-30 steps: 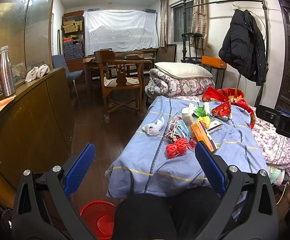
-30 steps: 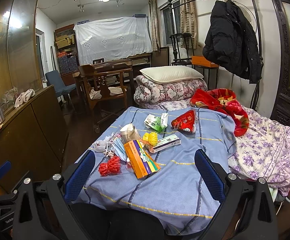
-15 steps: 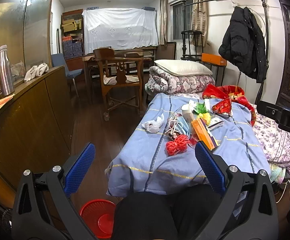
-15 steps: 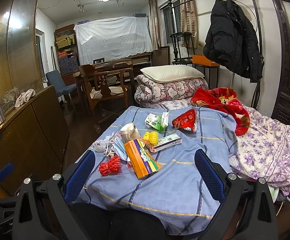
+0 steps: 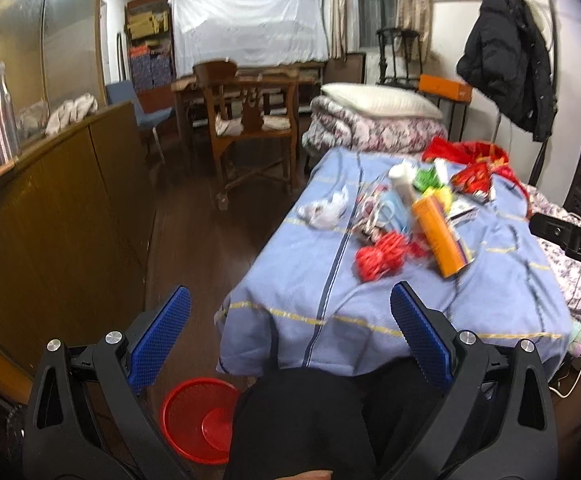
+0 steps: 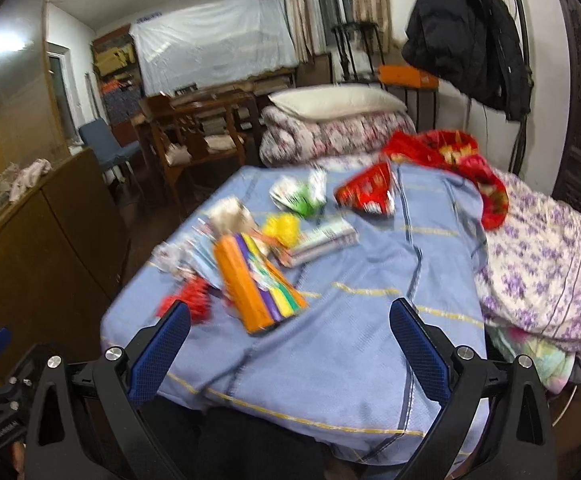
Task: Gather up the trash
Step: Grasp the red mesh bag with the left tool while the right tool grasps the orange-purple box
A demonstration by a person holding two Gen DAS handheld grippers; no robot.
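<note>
Blue bedspread (image 6: 330, 320) carries the scattered trash; orange box (image 6: 246, 280) lies near the centre, red snack bag (image 6: 366, 196) farther back, red mesh ball (image 5: 382, 256) nearest the edge; red basket (image 5: 198, 420) sits on the floor below; left gripper (image 5: 290, 340) and right gripper (image 6: 290, 344) hover spread apart, empty.

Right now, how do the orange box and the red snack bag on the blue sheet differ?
The long orange cardboard box with coloured stripes is rigid and straight-edged; the shiny red foil snack bag is soft and crumpled. The box lies nearer both grippers, among other litter; the bag sits farther back, close to the red blanket. The box looks larger. Both rest untouched on the blue sheet.
</note>
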